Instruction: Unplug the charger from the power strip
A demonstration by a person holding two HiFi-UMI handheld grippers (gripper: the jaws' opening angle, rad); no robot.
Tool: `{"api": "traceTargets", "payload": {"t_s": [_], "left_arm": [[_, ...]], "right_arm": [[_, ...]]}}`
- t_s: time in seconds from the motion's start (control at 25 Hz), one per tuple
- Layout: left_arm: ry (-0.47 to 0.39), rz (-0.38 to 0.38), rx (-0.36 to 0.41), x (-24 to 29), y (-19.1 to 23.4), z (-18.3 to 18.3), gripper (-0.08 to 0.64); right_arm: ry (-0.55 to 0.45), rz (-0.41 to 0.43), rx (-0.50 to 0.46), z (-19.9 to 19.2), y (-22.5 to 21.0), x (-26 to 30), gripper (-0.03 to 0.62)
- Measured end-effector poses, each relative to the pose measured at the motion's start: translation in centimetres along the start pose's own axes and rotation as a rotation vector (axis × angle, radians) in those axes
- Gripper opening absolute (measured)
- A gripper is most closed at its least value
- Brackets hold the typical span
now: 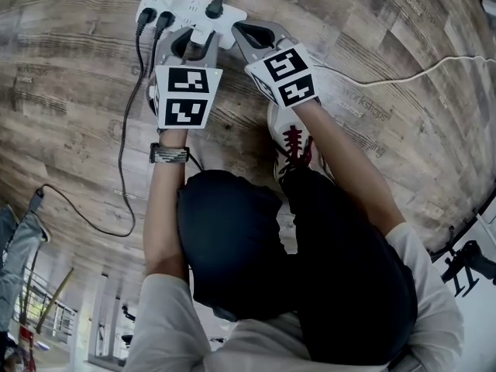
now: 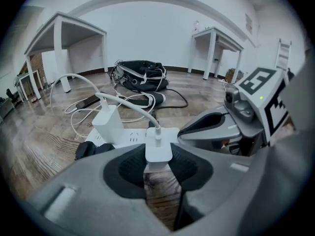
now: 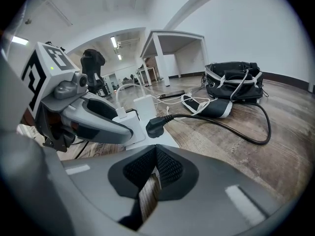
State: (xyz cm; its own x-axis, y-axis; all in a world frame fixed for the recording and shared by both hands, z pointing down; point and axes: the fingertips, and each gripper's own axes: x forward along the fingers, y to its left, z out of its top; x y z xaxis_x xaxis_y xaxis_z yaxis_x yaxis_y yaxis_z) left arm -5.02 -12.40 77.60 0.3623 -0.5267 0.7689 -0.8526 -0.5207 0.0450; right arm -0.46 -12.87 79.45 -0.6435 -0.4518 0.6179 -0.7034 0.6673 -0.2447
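A white power strip lies on the wooden floor at the top of the head view. A small white charger with a white cable stands plugged into the strip. My left gripper is shut on this charger, a pad pressed to each side. In the head view the left gripper reaches the strip's near edge. My right gripper is shut with nothing between its pads. Its tips sit at the strip's right end, close beside the left gripper.
A taller white charger, two black plugs and another black plug also sit in the strip. Black cords trail left. A white cable crosses the floor at right. A black bag and tables stand beyond. The person's shoe is just below the grippers.
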Motion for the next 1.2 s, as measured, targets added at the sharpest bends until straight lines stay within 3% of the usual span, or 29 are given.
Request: {"api": "traceTargets", "payload": {"t_s": [0.24, 0.32, 0.44, 0.56, 1.2], "left_arm": [[0.007, 0.0, 0.001, -0.08, 0.04, -0.09, 0.14], [-0.004, -0.016, -0.045, -0.11, 0.15, -0.15, 0.14], [-0.034, -0.059, -0.183, -0.16, 0.52, -0.25, 0.144], [-0.046, -0.07, -0.214, -0.17, 0.56, -0.24, 0.144], [-0.024, -0.009, -0.006, -0.3, 0.14, -0.04, 0.14]], "right_arm": [[0.002, 0.008, -0.01, -0.02, 0.22, 0.01, 0.002], [0.002, 0.008, -0.012, -0.02, 0.24, 0.01, 0.002], [0.001, 0.006, -0.017, 0.04, 0.18, 0.07, 0.003], [0.002, 0.005, -0.021, 0.06, 0.09, 0.08, 0.003], [0.0, -0.001, -0.032, 0.16, 0.18, 0.03, 0.003]]}}
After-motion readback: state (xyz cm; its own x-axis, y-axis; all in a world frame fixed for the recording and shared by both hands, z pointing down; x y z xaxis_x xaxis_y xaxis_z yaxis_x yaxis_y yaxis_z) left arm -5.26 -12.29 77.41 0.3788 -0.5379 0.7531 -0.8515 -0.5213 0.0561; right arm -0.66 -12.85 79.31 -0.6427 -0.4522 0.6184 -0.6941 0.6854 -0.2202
